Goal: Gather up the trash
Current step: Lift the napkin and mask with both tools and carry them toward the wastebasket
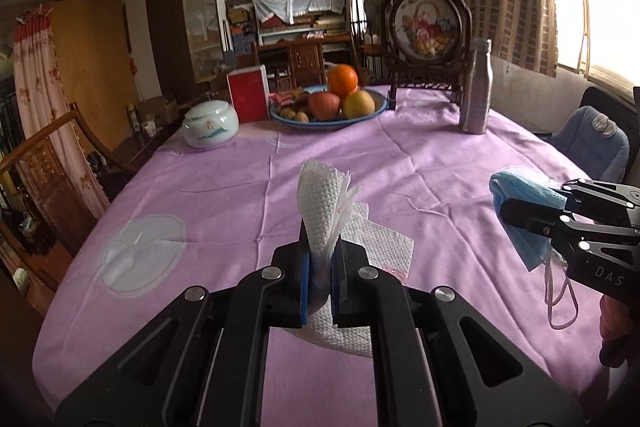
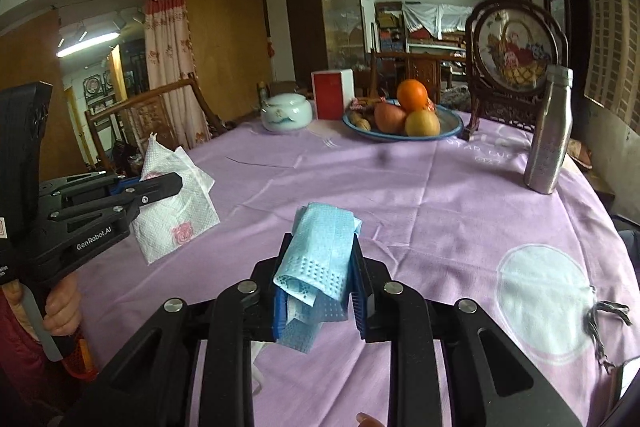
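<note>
My left gripper point(image 1: 320, 259) is shut on a white paper napkin point(image 1: 324, 203) with a pink print and holds it above the purple tablecloth point(image 1: 420, 167). It also shows at the left of the right wrist view, the left gripper point(image 2: 176, 183) with the napkin point(image 2: 176, 211) hanging from it. My right gripper point(image 2: 320, 259) is shut on a crumpled blue face mask point(image 2: 320, 247). In the left wrist view the right gripper point(image 1: 504, 207) holds the mask point(image 1: 524, 195) at the right, its white ear loops dangling.
At the table's far end stand a fruit bowl point(image 1: 332, 121), a white lidded jar point(image 1: 210, 125), a red box point(image 1: 248, 95), a silver bottle point(image 1: 476, 87) and a framed round picture point(image 1: 426, 27). Wooden chairs point(image 1: 60, 167) stand to the left.
</note>
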The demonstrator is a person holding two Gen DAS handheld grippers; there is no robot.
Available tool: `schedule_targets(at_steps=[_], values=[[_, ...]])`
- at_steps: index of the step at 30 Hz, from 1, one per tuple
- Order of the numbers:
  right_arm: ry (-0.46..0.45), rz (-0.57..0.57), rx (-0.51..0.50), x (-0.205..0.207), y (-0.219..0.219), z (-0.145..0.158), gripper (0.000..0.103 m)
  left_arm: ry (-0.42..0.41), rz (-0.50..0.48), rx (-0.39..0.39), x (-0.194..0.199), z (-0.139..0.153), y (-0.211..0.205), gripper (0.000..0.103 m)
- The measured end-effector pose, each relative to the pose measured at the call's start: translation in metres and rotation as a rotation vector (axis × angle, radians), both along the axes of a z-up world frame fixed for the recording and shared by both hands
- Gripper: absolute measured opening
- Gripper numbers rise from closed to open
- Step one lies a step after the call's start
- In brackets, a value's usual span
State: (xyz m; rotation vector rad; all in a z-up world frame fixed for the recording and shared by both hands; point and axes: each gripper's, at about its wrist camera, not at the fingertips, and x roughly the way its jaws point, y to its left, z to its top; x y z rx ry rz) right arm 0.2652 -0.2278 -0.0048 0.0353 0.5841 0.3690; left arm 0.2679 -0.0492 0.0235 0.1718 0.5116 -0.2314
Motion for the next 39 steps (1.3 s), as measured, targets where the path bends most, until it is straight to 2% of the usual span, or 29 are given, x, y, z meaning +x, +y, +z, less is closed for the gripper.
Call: schedule_targets(at_steps=[12, 25, 33, 39], values=[[-0.094, 0.055, 0.023, -0.065, 0.017, 0.036, 0.026, -0.086, 0.040, -0.008, -0.068, 0.024, 0.020, 0.009], [-0.156, 0.177, 0.046, -0.120, 0.066, 0.064, 0.026, -0.164, 0.137, -0.004, -0.141, 0.040, 0.073, 0.009], [-0.164, 0.298, 0.045, -0.146, 0.122, 0.072, 0.026, -0.178, 0.228, -0.004, -0.178, 0.034, 0.120, 0.009], [-0.133, 0.394, 0.037, -0.157, 0.172, 0.067, 0.026, -0.142, 0.313, -0.006, -0.202, 0.011, 0.164, 0.009]])
